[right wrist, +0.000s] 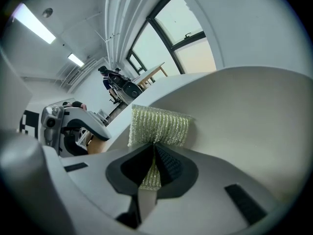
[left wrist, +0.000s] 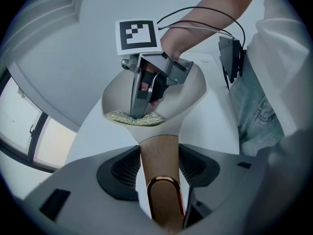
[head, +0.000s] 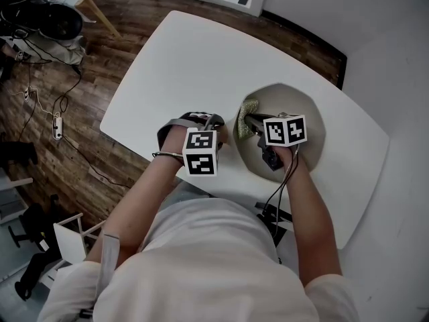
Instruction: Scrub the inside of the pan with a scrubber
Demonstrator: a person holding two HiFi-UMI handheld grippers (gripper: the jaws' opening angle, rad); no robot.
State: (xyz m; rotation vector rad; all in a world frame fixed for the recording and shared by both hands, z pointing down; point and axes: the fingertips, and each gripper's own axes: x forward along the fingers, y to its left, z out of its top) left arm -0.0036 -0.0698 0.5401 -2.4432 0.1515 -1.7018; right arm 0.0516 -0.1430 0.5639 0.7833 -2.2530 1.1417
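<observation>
White table (head: 188, 59), rounded corners, stands on dark wood floor (head: 134, 25). Cream pan (head: 305, 102) sits on table's near right part, wooden handle (left wrist: 159, 155) pointing left. Power strip (head: 57, 126) and cables lie on floor, left of table.

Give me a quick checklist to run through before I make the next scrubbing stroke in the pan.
1. Left gripper shut on the pan handle: ok.
2. Right gripper shut on the green scrubber: ok, pinched at its lower edge.
3. Scrubber inside the pan, against its inner wall: ok.
4. Pan sitting flat on the white table: cannot tell.
5. Dirt left inside the pan: cannot tell; the wall in view looks clean.
</observation>
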